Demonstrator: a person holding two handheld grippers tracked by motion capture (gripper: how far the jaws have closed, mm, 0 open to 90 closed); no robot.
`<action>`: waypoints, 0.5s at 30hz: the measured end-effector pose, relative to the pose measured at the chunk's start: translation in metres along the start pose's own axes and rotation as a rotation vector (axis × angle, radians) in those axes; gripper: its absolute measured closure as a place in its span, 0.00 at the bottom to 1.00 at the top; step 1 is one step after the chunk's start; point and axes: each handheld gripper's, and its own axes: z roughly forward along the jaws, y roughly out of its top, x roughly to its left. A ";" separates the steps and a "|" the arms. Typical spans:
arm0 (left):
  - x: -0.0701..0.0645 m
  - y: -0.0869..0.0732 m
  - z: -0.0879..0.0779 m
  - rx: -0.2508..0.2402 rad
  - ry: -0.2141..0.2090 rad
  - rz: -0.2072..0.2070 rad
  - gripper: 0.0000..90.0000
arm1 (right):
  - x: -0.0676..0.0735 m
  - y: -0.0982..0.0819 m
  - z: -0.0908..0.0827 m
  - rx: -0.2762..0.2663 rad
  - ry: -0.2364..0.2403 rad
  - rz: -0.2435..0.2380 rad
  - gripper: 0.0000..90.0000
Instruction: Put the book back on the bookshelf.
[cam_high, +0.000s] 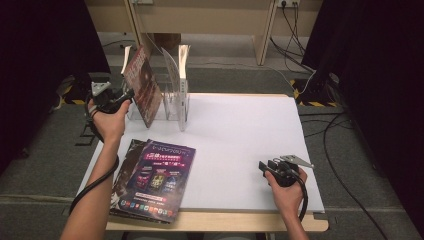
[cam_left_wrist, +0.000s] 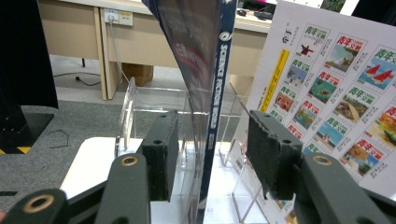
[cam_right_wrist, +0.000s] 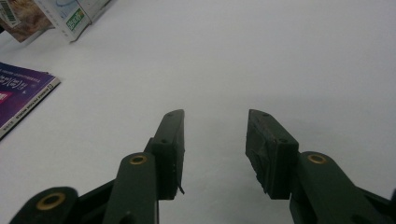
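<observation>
A dark red magazine (cam_high: 142, 85) leans upright in the left slot of a clear acrylic rack (cam_high: 177, 107) at the table's back left. My left gripper (cam_high: 125, 96) is at its near edge. In the left gripper view its jaws (cam_left_wrist: 212, 140) straddle the blue spine (cam_left_wrist: 218, 93), with a gap on each side, so it is open. A second magazine (cam_left_wrist: 336, 93) with a white cover of small pictures stands in the slot beside it. A stack of purple magazines (cam_high: 155, 177) lies flat at the front left. My right gripper (cam_high: 262, 166) (cam_right_wrist: 215, 135) hovers open over the white table (cam_high: 240, 135).
The stack's corner (cam_right_wrist: 18, 93) lies to the left in the right gripper view. Behind the table stand wooden desk legs (cam_high: 262, 35) and floor cables (cam_high: 310, 85). Dark curtains (cam_high: 380, 75) flank both sides. The table's wooden front edge (cam_high: 225, 220) is near the person's arms.
</observation>
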 end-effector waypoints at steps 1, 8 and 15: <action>0.001 -0.001 -0.002 0.004 0.002 0.001 0.59 | 0.001 0.000 0.000 0.002 -0.001 0.002 0.64; 0.006 -0.011 -0.014 0.024 -0.013 0.009 0.60 | 0.004 0.001 0.001 0.007 0.004 0.003 0.64; 0.012 -0.028 -0.029 0.078 -0.030 0.011 0.58 | 0.010 0.003 0.000 0.011 0.010 0.004 0.64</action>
